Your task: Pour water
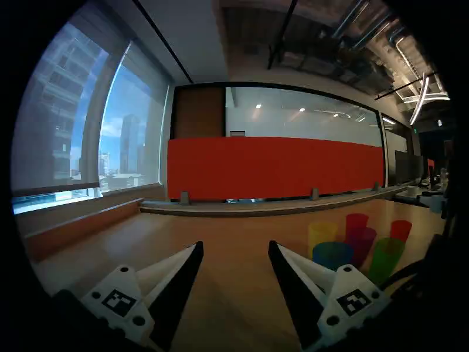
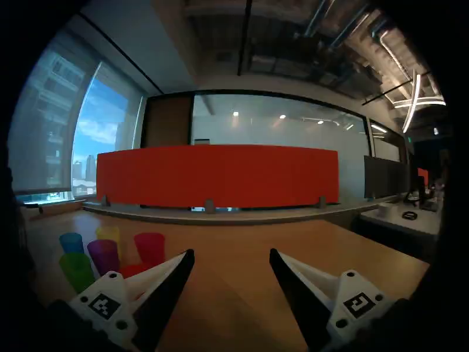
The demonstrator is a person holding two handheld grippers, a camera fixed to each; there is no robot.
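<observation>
Black-edged white fingers of the left gripper (image 1: 234, 249) stand wide apart with bare tabletop showing between them; they hold nothing. The right gripper (image 2: 231, 258) is spread just as wide and also carries nothing. Each finger bears a square black-and-white coded tag (image 1: 120, 302), and that pattern is the one marking I can make out; I cannot read any lettering on it.

Both claws hover over a wooden table (image 1: 234, 232) that runs up to a long red screen (image 1: 269, 167) along its far edge. The cups (image 1: 352, 243), translucent plastic in yellow, pink, purple, blue, green and red, stand bunched together on the table on my side of the red screen. In the left gripper view they sit off the right-hand finger, nearer the screen's right end. In the right gripper view the same bunch appears off the left-hand finger, below the screen's left end, with one red cup partly hidden behind that finger.

The left gripper view gives me a broad window (image 1: 123, 146) left of the screen, with towers and blue sky outside. The right gripper view adds a white desk (image 2: 404, 220) past the screen's right end, and a bright ring light (image 2: 413, 102) above it.
</observation>
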